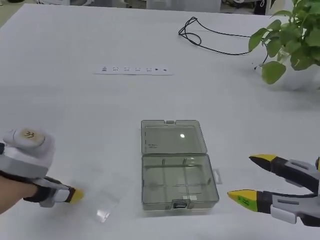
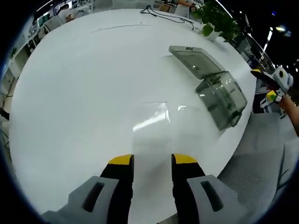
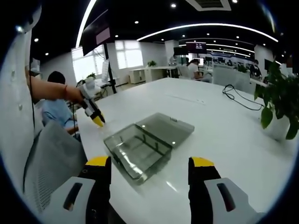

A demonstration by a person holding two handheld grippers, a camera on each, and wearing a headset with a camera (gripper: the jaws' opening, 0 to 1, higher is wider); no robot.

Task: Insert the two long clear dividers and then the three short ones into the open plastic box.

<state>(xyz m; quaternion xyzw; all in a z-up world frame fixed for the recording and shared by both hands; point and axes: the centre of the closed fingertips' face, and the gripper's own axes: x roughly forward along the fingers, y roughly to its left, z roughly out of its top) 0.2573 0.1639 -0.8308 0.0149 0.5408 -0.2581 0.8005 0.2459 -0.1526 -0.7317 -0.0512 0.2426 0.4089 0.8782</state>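
Observation:
The open smoky-clear plastic box [image 1: 179,184] lies mid-table with its lid [image 1: 172,136] flat behind it; a grid of dividers shows inside the base. Clear divider pieces [image 1: 106,202] lie flat on the table left of the box, just ahead of my left gripper [image 1: 75,195]. In the left gripper view these dividers [image 2: 153,117] lie beyond the open, empty left gripper [image 2: 153,161], and the box [image 2: 219,95] is to the right. My right gripper [image 1: 255,177] is open and empty, right of the box. The right gripper view has the box [image 3: 140,149] ahead of the right gripper [image 3: 149,163].
A small clear piece [image 1: 216,176] lies by the box's right side. A potted plant [image 1: 290,40] stands at the back right, a black cable [image 1: 210,37] at the back, and a white strip with marks [image 1: 134,70] beyond the box. The table's near edge is close.

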